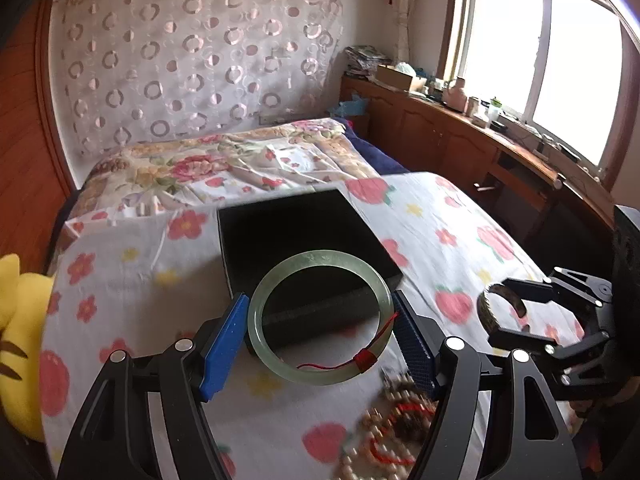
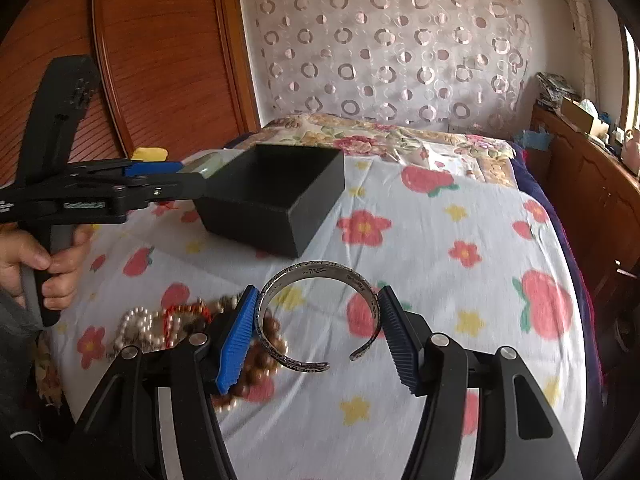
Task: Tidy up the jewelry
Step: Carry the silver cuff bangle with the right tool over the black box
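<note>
Jade bangle (image 1: 320, 316) w/ red thread clamped between blue pads of left gripper (image 1: 320, 334), held above bedsheet (image 1: 460, 216), in front of black box (image 1: 296, 236). Silver cuff (image 2: 320, 316) gripped across its width by right gripper (image 2: 318, 334), also off the sheet. Bead & pearl heap (image 2: 160, 328) lies on sheet near left hand (image 2: 36, 268). Yellow plush (image 1: 16, 320) at bed edge.

A pale green jade bangle (image 1: 320, 316) with red thread hangs above the open black box (image 2: 276, 196); an engraved silver cuff (image 2: 320, 316) is nearby, and beads (image 2: 160, 328) lie heaped on the bed.
</note>
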`<action>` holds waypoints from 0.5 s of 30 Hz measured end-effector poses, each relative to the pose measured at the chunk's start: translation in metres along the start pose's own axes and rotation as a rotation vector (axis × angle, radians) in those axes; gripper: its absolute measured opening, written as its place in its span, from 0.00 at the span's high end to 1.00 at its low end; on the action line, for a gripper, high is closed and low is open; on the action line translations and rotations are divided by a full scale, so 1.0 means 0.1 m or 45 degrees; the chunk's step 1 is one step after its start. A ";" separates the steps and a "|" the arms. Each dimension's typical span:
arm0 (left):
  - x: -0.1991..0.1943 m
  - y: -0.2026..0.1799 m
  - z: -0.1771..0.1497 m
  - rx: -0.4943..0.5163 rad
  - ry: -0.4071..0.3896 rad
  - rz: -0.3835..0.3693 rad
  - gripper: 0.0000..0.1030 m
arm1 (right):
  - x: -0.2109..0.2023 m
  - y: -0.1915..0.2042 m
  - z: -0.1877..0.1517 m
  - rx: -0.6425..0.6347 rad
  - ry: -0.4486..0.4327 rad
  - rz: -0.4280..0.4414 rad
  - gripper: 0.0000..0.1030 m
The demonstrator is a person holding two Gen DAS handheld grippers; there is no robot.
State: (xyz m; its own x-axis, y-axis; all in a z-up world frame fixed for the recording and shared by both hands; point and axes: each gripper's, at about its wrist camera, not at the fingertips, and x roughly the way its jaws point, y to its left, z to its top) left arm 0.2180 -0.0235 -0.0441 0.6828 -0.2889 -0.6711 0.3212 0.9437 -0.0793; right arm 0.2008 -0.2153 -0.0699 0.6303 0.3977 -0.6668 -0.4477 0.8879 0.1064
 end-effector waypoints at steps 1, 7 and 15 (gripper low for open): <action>0.03 0.02 0.03 -0.005 -0.001 -0.001 0.34 | 0.02 -0.01 0.04 -0.001 -0.002 0.004 0.39; 0.26 0.14 0.24 -0.019 0.018 0.005 0.34 | 0.12 -0.07 0.21 -0.010 -0.014 0.036 0.39; 0.63 0.20 0.30 -0.014 0.087 0.009 0.34 | 0.38 -0.20 0.35 -0.004 0.013 0.050 0.39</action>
State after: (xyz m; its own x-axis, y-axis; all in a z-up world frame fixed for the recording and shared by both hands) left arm 0.2870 -0.0282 -0.0661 0.6385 -0.2712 -0.7203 0.3091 0.9474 -0.0827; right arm 0.2563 -0.2101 -0.0712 0.6059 0.4297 -0.6695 -0.4739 0.8709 0.1301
